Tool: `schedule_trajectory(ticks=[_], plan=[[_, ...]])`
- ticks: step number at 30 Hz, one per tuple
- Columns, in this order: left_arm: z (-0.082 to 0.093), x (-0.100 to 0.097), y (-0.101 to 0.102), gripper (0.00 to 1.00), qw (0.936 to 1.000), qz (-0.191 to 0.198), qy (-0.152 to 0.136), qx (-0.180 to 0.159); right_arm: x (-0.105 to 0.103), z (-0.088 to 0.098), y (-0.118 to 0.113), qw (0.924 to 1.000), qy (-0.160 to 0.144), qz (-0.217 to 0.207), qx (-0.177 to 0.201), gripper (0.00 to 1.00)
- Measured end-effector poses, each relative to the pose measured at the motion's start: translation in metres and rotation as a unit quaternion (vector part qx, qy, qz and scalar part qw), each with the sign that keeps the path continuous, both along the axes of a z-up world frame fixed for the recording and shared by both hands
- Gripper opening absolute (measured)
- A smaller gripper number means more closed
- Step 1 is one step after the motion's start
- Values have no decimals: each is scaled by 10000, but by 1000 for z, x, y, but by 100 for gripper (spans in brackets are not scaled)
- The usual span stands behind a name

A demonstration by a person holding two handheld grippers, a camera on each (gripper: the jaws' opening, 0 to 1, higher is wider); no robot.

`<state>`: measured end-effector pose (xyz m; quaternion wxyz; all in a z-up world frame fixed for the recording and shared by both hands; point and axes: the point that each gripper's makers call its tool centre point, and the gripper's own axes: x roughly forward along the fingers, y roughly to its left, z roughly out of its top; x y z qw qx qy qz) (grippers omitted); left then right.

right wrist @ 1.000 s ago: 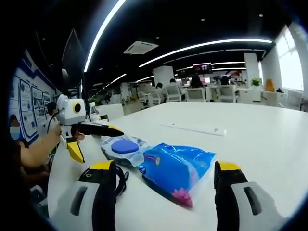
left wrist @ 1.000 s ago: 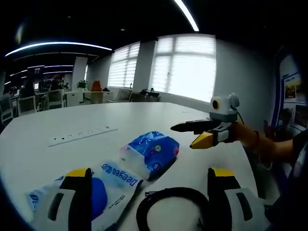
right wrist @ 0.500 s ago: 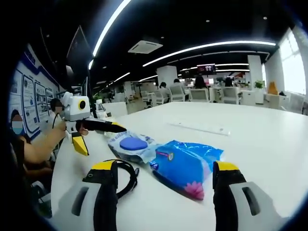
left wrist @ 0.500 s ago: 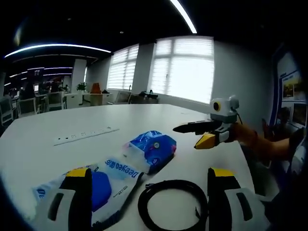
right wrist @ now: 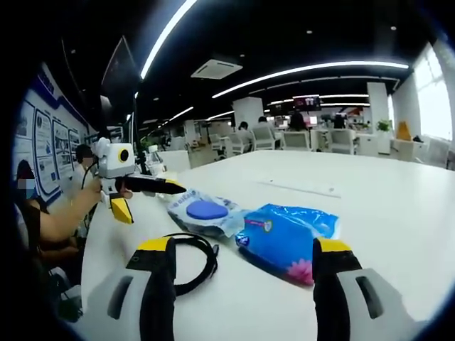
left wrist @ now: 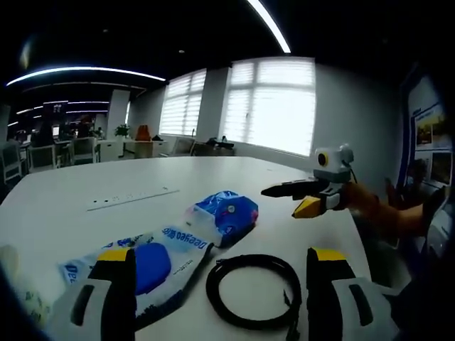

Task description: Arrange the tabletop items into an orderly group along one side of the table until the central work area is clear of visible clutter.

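Left gripper view: the left gripper is seen from behind, its jaws spread wide and holding nothing, above the near edge of the white table.
Cable: a black cable is coiled on the table between those jaws.
Clear bag: a clear printed bag holding a blue disc is laid just left of the cable, partly behind the left jaw.
Blue pack: a blue tissue pack is set just beyond the bag, touching its far end.
Power strip: a white power strip is seen farther out, well apart from the pack.
Right gripper, as seen here: the right gripper is held above the table, right of the pack, jaws apart.
Right gripper view: its own jaws are spread wide and empty; the pack, bag and cable lie ahead in a row.
Left gripper, as seen here: it is held at the far left, a hand around it, jaws apart.
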<state>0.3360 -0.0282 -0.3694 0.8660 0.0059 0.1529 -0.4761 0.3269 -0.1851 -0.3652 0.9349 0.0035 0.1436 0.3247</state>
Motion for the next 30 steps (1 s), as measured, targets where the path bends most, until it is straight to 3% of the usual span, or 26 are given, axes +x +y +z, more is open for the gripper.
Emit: schedule_trajectory(ticks=[11, 23, 30], plan=[[3, -11, 17, 99, 10000, 6, -18, -76, -12, -5, 1, 10000, 54, -57, -37, 74], [-1, -28, 55, 99, 9998, 159, -59, -104, -33, -9, 5, 9999, 58, -83, -30, 74], [-2, -32, 62, 99, 9997, 187, -51, -119, -39, -11, 9, 10000, 82, -17, -19, 73]])
